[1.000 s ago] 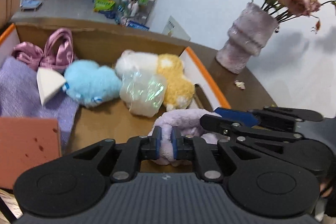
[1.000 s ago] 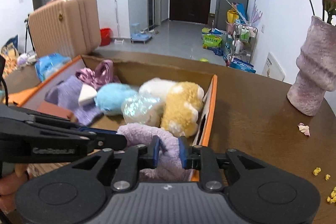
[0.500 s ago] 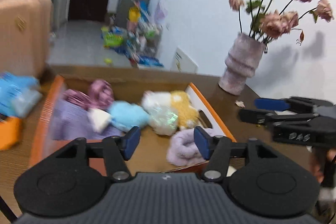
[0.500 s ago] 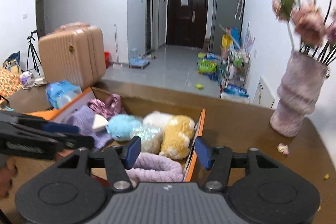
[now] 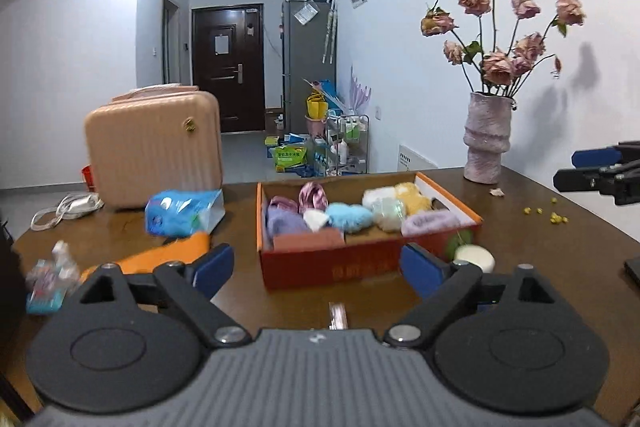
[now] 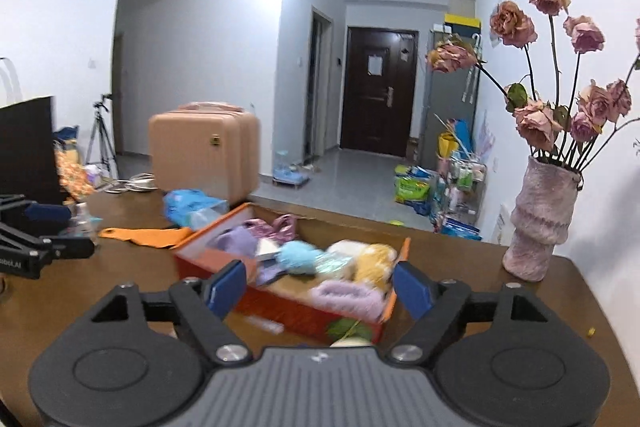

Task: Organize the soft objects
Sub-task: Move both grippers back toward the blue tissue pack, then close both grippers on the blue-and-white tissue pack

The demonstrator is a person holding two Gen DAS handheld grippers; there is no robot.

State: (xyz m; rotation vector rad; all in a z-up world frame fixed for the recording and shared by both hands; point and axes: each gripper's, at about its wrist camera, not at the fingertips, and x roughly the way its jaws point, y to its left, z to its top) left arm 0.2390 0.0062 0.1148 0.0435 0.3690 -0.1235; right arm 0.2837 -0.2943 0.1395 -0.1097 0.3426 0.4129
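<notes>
In the box (image 5: 368,269) on the table (image 5: 560,267), the lilac plush (image 5: 430,223) now lies at the front right corner, released. A second ago both grippers pinched it over that corner; since then both have let go and backed away, up and off the box. The left gripper (image 5: 316,269) has nothing between its blue pads (image 5: 214,265) and its jaws are opening, already wide. The right gripper (image 6: 320,287) is likewise empty, jaws opening wide; in the left wrist view it shows at the right edge (image 5: 592,171), well apart from the box.

Judgement: this placement is done. The box holds the soft things in a row: purple knit (image 5: 284,221), pink satin (image 5: 312,197), blue plush (image 5: 348,215), a clear-wrapped piece (image 5: 390,213), white plush (image 5: 378,195), yellow plush (image 5: 414,199), and the lilac one in front. The retreat reads as either the end of the task or a move to look for a further item.

Around: an orange cloth (image 5: 168,255) lies on the table left of the box, beside a blue packet (image 5: 184,211); if it counts as soft, it is the likely remaining candidate. A small bottle (image 5: 60,261) stands at the far left, blurred. A round white thing (image 5: 474,259) with a green leaf sits just beside the box's front right corner. The vase (image 5: 486,139) of dried roses stands to the right, near enough for a wide swing of the right gripper to catch its stems. Yellow crumbs (image 5: 554,215) are scattered to the right. Nothing blocks the path to the cloth.
</notes>
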